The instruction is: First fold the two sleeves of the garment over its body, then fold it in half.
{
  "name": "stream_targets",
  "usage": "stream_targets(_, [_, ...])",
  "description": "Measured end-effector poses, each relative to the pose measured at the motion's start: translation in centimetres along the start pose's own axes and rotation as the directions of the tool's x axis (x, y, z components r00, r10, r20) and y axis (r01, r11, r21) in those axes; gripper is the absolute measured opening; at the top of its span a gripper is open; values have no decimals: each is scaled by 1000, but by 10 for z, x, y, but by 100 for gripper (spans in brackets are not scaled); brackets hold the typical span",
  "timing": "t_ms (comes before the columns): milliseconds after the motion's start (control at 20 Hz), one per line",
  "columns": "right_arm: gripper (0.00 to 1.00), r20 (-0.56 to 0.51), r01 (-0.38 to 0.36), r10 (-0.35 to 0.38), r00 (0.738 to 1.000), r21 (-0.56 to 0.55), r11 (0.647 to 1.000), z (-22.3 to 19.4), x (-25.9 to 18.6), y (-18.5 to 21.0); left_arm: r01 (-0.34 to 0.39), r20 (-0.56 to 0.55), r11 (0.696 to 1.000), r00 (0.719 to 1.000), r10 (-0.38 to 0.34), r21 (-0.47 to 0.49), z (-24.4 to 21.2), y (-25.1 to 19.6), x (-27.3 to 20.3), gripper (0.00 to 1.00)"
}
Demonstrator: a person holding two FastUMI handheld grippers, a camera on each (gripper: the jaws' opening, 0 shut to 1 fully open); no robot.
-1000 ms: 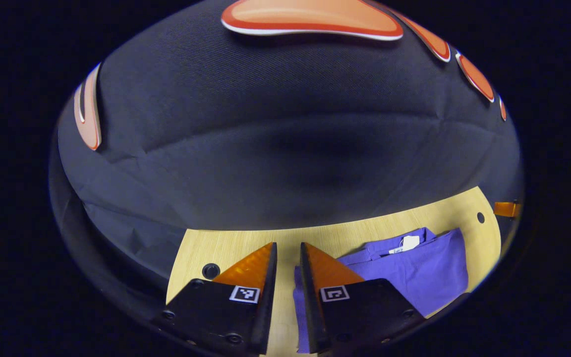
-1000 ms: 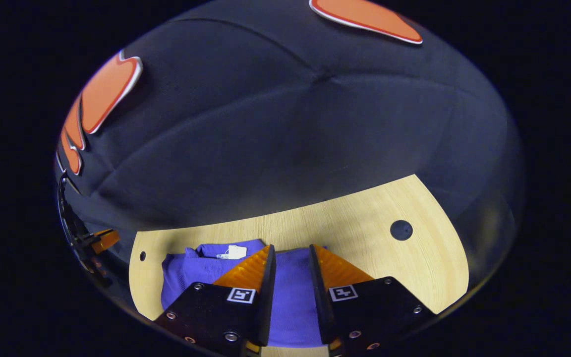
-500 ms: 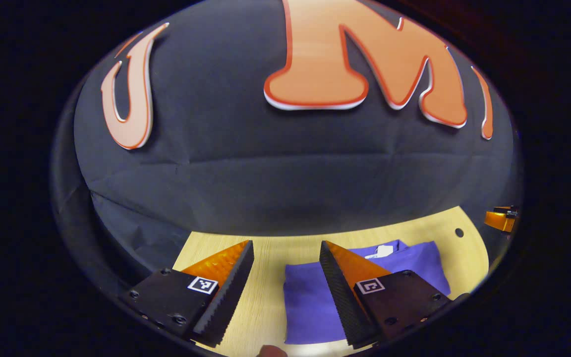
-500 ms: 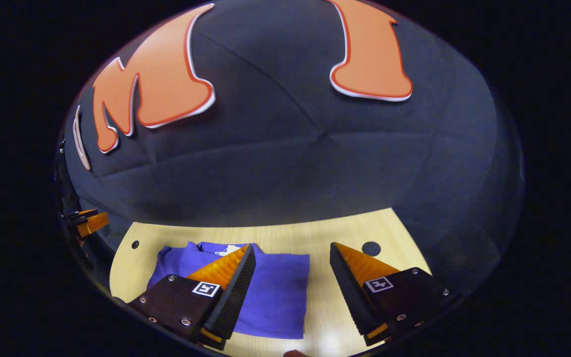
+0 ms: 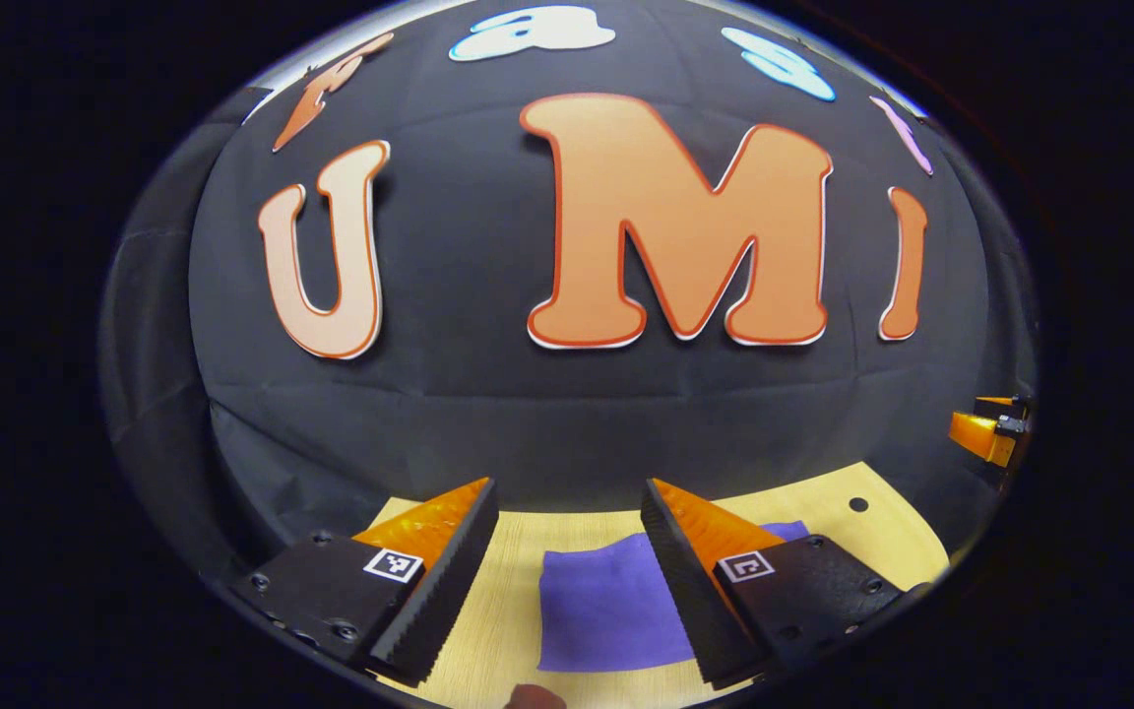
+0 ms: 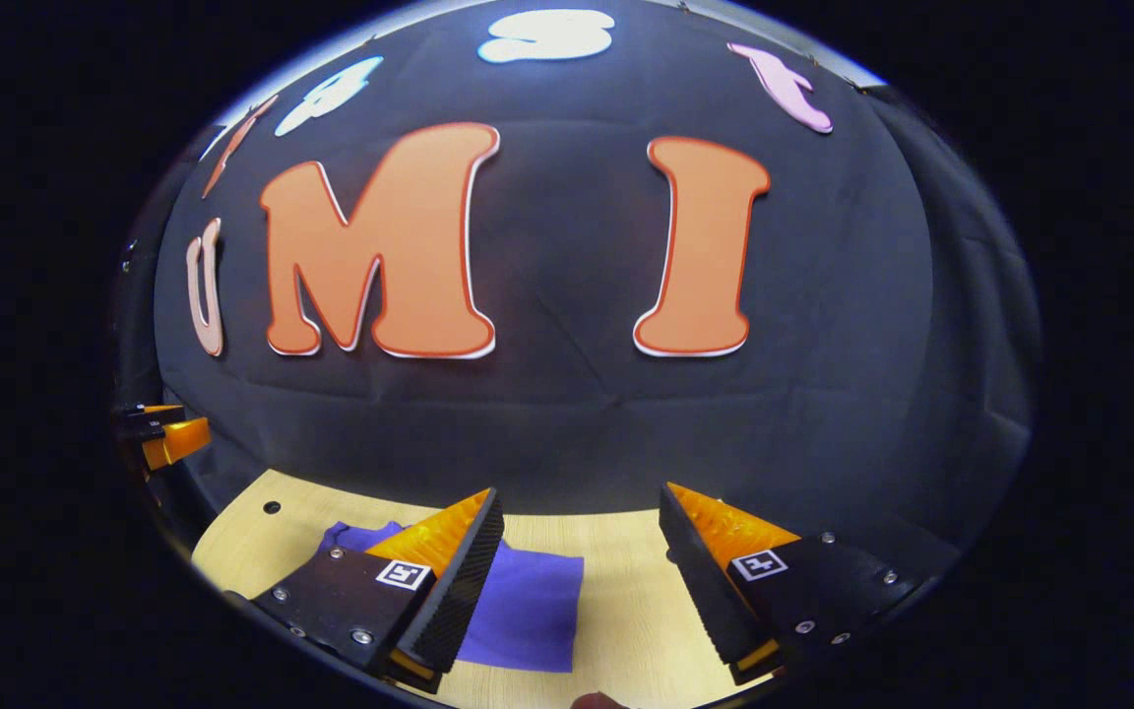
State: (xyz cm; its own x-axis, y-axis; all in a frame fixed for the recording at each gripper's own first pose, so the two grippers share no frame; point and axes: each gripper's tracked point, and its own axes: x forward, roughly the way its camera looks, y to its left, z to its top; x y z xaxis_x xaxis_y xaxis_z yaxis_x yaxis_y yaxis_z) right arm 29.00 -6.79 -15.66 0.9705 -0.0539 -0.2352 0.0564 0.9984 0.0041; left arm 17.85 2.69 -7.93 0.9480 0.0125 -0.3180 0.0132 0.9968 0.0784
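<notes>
Garment [image 5: 601, 611], purple, folded, lies flat on wooden table [image 5: 518, 601] betw. wide-spread left gripper [image 5: 567, 581] fingers; right gripper [image 6: 582, 576] also wide, nothing held.

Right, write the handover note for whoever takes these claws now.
Left claw: open, holding nothing, raised above the table.
Right claw: open, holding nothing, also raised.
Purple garment: lies flat on the table as a compact folded rectangle, no sleeve sticking out.
Done: sleeves look folded in and the half fold looks made.
Left: probably nothing; check the fold is tidy.
</notes>
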Motion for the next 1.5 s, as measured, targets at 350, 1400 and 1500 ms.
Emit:
stream_targets(350, [95,134,9,-6,991,-23,1000,26,-18,0,-34,194,999,980,32,6,41,-8,-80,93])
stream_targets(1400, [95,223,-18,25,975,-33,999,15,-45,12,-35,306,998,952,16,58,-25,-45,-159,94])
stream_targets(1500, [94,223,-35,42,974,-33,999,13,-45,17,-34,297,998,955,15,60,-31,-48,-158,93])
